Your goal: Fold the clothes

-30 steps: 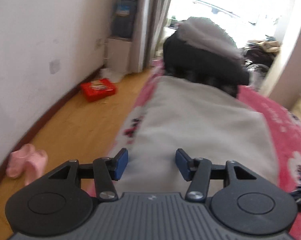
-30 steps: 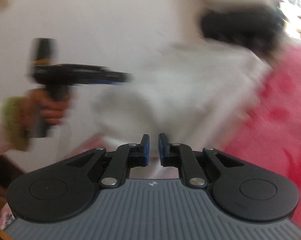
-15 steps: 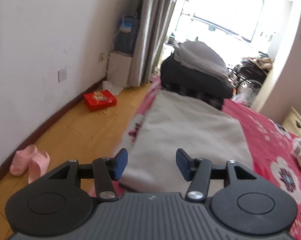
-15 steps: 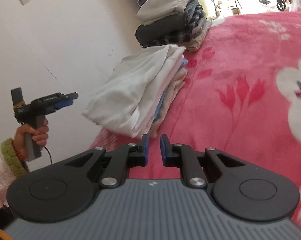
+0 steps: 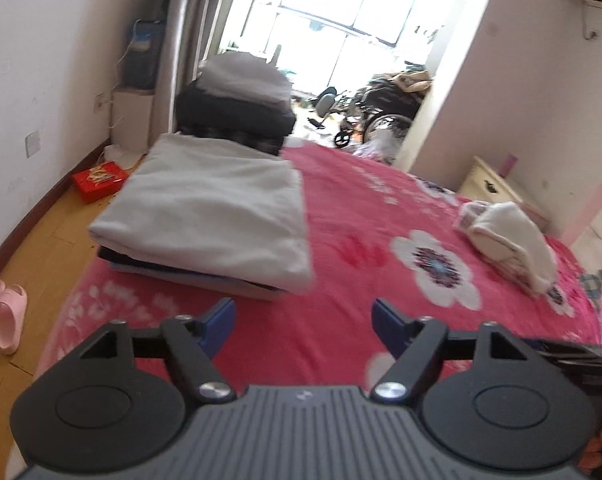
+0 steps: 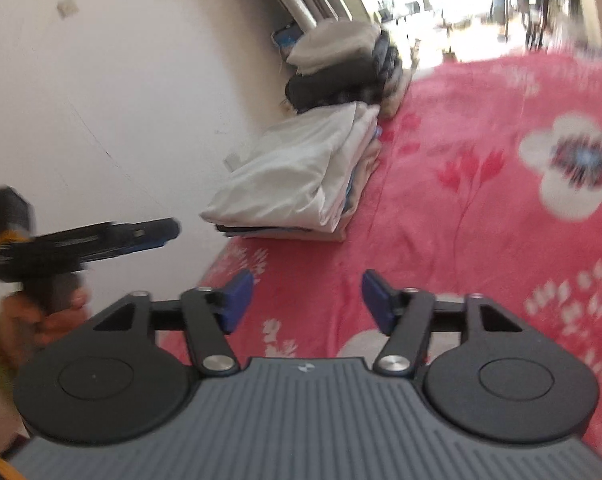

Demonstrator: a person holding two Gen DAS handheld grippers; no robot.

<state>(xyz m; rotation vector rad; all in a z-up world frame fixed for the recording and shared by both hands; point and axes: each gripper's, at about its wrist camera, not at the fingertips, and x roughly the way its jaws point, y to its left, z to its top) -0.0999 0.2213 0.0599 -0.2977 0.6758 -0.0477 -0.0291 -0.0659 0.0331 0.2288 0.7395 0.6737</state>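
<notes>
A folded white garment was seen laid atop a stack at the bed's left edge, while a crumpled cream piece was left unfolded at the right. Both the left gripper and right gripper were caught opening wide, nothing held.

Each tool has a ribbed grey body, two round black discs, black linkage arms with silver screws, and blue pads: the left tool, the right tool. The left hand wears a green cuff.
</notes>
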